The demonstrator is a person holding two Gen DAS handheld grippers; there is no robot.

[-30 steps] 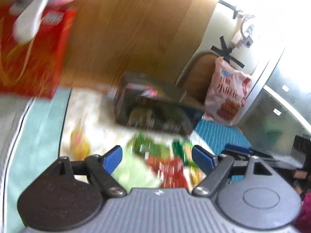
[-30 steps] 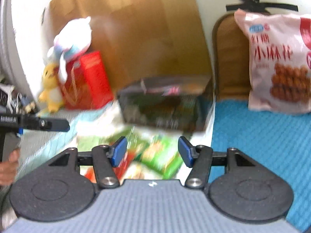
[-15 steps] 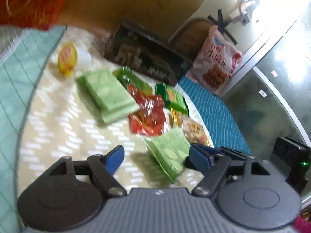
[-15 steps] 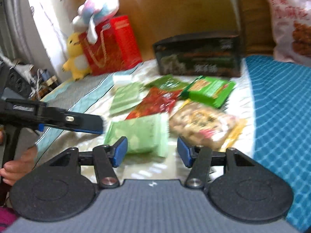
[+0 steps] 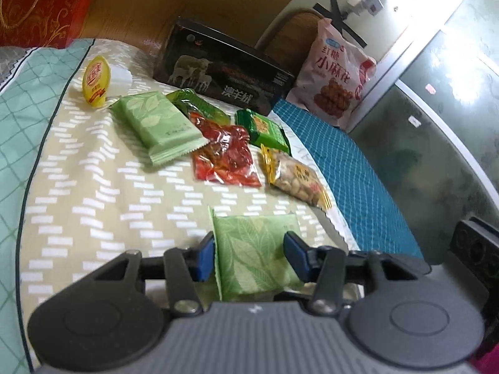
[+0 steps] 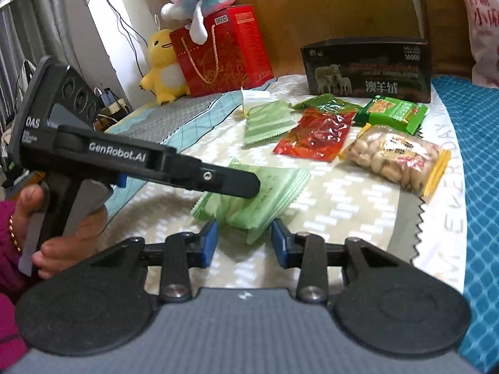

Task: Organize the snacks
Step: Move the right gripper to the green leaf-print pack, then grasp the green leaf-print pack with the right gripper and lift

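Observation:
A pale green leaf-print packet point(image 5: 255, 255) lies nearest on the patterned bedspread point(image 5: 93, 187). My left gripper point(image 5: 251, 257) has its jaws closing on it, and both blue pads touch its sides. In the right wrist view that packet point(image 6: 274, 187) looks bunched under the left gripper's finger point(image 6: 218, 180). My right gripper point(image 6: 244, 243) is also closing, with the packet's near corner between its pads and small gaps on both sides. Farther back lie a second pale green packet point(image 5: 156, 124), a red packet point(image 5: 224, 155), a peanut bag point(image 5: 296, 177) and a green biscuit packet point(image 5: 262, 126).
A dark box point(image 6: 368, 71) stands behind the snacks, beside a pink snack bag point(image 5: 336, 71). A yellow jelly cup point(image 5: 95, 81) sits far left. A red gift bag point(image 6: 221, 53) and plush toys point(image 6: 162, 65) stand at the back left. Blue cloth point(image 6: 483, 187) covers the right side.
Both grippers have come down and forward to the near pale green packet. Both pairs of jaws have narrowed, and the left pair has come in against the packet's sides.

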